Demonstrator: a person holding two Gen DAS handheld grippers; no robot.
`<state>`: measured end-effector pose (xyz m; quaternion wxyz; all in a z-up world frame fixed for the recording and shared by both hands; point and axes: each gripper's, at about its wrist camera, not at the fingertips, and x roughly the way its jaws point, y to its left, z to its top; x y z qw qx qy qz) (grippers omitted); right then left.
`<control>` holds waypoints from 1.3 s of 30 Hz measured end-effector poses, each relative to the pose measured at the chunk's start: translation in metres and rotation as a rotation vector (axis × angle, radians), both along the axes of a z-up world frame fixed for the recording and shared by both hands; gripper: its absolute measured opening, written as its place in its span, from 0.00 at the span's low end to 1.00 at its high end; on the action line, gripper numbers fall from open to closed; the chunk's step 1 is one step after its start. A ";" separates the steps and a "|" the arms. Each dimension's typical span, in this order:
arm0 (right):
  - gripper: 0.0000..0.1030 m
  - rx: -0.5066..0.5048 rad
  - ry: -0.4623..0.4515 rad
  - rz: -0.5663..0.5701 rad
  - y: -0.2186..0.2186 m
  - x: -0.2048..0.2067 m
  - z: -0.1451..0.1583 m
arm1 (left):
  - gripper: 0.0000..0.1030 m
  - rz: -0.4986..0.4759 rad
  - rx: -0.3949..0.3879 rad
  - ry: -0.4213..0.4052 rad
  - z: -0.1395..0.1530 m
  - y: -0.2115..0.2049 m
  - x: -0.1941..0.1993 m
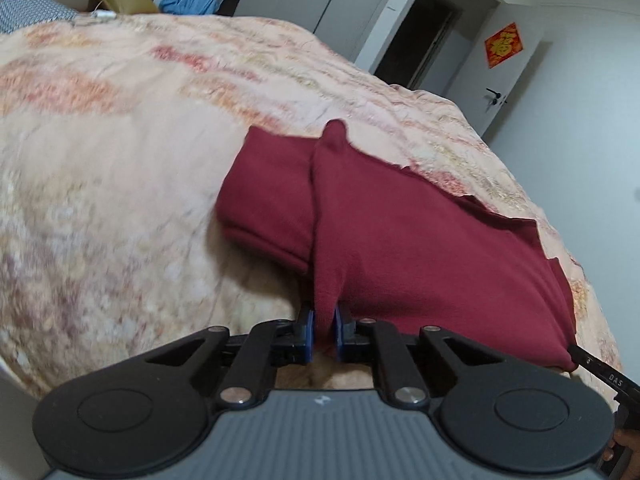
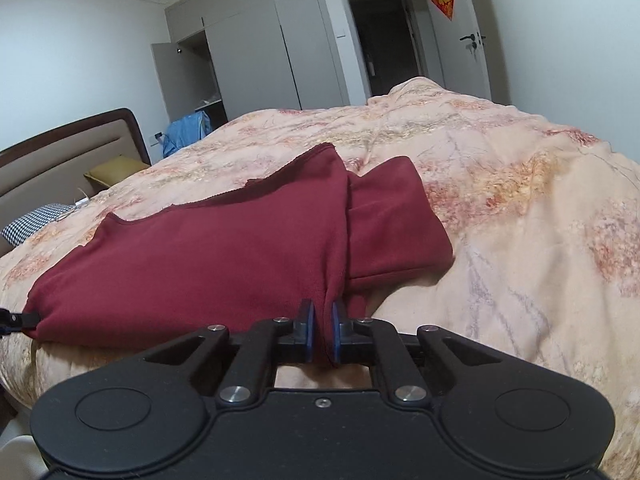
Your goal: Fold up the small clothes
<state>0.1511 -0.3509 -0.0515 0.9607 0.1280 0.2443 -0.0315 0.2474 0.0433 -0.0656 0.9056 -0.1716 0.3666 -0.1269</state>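
Bedspread [image 2: 520, 220] | left gripper [image 1: 325, 332] — pinching maroon garment [image 1: 420, 240] | right gripper [image 2: 323, 332] — pinching it too

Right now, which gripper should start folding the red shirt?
Neither alone, probably. The left gripper and right gripper are each shut on a near corner of the red shirt, which lies on the bed cover. Lifting both together looks best.

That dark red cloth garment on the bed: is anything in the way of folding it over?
Nothing visible is. Both the left gripper and right gripper are already shut on the dark red cloth garment, and only bare peach floral bedspread lies beyond it.
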 end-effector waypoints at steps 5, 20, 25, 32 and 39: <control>0.10 -0.022 0.005 0.022 0.002 0.003 0.001 | 0.11 -0.017 -0.009 -0.022 -0.001 0.007 -0.005; 0.96 -0.182 -0.099 0.085 0.043 0.010 0.028 | 0.91 0.054 -0.030 0.006 0.018 0.011 -0.013; 0.99 -0.249 -0.152 0.141 0.072 0.025 0.030 | 1.00 0.085 -0.076 0.051 0.013 0.010 -0.014; 0.99 -0.284 -0.189 0.201 0.109 0.059 0.023 | 1.00 0.174 -0.275 0.105 -0.005 0.010 -0.010; 0.99 -0.314 -0.180 0.236 0.137 0.087 0.003 | 1.00 0.201 -0.266 0.124 -0.013 0.002 0.003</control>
